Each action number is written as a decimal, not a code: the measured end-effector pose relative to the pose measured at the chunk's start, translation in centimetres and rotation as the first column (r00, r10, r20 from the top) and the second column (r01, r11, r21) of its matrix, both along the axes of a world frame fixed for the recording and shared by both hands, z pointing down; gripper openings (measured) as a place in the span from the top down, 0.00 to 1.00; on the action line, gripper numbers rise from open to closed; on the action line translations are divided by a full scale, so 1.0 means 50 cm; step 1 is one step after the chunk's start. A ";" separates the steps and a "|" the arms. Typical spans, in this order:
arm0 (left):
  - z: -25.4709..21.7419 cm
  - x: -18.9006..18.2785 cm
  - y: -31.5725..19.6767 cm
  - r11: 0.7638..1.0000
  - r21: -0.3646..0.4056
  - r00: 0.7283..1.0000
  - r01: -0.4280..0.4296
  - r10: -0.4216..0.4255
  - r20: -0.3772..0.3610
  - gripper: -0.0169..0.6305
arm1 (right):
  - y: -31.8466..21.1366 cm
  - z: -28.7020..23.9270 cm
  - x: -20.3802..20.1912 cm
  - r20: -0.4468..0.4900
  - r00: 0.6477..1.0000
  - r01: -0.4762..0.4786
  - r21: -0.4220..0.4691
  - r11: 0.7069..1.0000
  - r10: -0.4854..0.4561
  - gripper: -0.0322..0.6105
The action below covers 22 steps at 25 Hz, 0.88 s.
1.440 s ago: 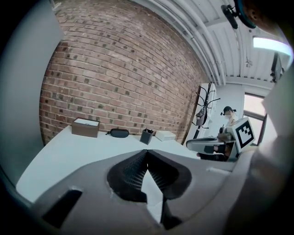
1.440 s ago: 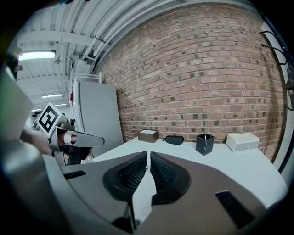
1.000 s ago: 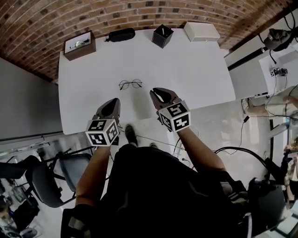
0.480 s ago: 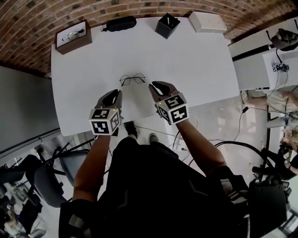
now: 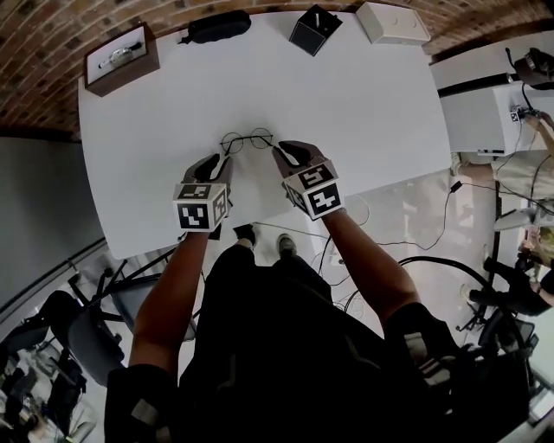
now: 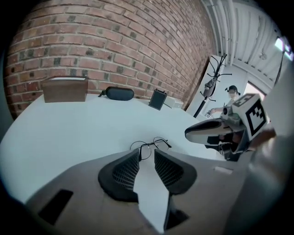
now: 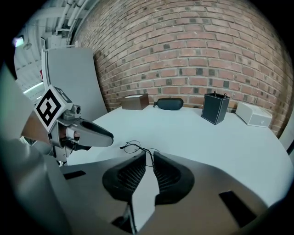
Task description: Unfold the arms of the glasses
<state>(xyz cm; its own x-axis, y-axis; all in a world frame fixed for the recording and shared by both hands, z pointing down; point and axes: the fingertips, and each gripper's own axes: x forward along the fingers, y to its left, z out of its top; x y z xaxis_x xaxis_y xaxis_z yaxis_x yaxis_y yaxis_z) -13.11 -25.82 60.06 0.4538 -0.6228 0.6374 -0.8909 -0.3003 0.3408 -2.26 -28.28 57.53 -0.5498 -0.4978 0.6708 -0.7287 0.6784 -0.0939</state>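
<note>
Glasses [image 5: 246,139] lie mid-frame on the white table [image 5: 372,112], the left gripper [image 5: 225,161] with jaws just spread near one lens, the right gripper [image 5: 280,150] with jaws pressed together, perhaps touching the other.

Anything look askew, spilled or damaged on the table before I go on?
Nothing stands out. The glasses rest on the table, no damage visible; the brown box, black case, black holder and white box sit in a row along its far edge, nothing spilled.
</note>
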 end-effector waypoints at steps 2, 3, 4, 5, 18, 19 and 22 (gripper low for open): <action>0.018 -0.002 -0.007 1.000 -0.018 1.000 -0.004 0.004 -0.005 0.81 | -0.006 0.019 -0.009 -0.020 1.000 0.012 -0.002 1.000 -0.012 0.93; 0.026 -0.001 -0.008 1.000 -0.025 1.000 -0.007 0.007 -0.003 0.81 | -0.007 0.029 -0.013 -0.031 0.999 0.023 -0.007 1.000 -0.023 0.93; 0.034 0.000 -0.008 0.999 -0.030 1.000 -0.012 0.012 0.002 0.81 | -0.007 0.039 -0.016 -0.041 0.999 0.033 -0.014 0.999 -0.034 0.92; 0.040 0.001 -0.008 0.999 -0.034 1.000 -0.016 0.016 0.008 0.81 | -0.007 0.048 -0.018 -0.050 0.998 0.039 -0.022 0.999 -0.040 0.90; 0.090 0.013 -0.019 0.994 -0.092 0.997 -0.058 0.062 0.039 0.81 | -0.019 0.134 -0.011 -0.164 0.983 0.067 -0.071 0.995 -0.078 0.86; 0.091 0.014 -0.018 0.994 -0.094 0.997 -0.061 0.065 0.039 0.81 | -0.018 0.136 -0.012 -0.168 0.983 0.069 -0.072 0.995 -0.080 0.86; 0.096 0.020 -0.015 0.992 -0.105 0.996 -0.072 0.077 0.048 0.82 | -0.017 0.141 -0.012 -0.169 0.982 0.070 -0.070 0.995 -0.081 0.86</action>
<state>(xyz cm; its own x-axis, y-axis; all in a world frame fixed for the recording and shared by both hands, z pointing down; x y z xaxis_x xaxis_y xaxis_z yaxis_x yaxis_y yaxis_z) -12.10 -26.58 64.86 0.4614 -0.5185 0.7199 -0.8844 -0.3324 0.3275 -2.85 -29.12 64.57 -0.4584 -0.4130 0.7870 -0.6848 0.7285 -0.0166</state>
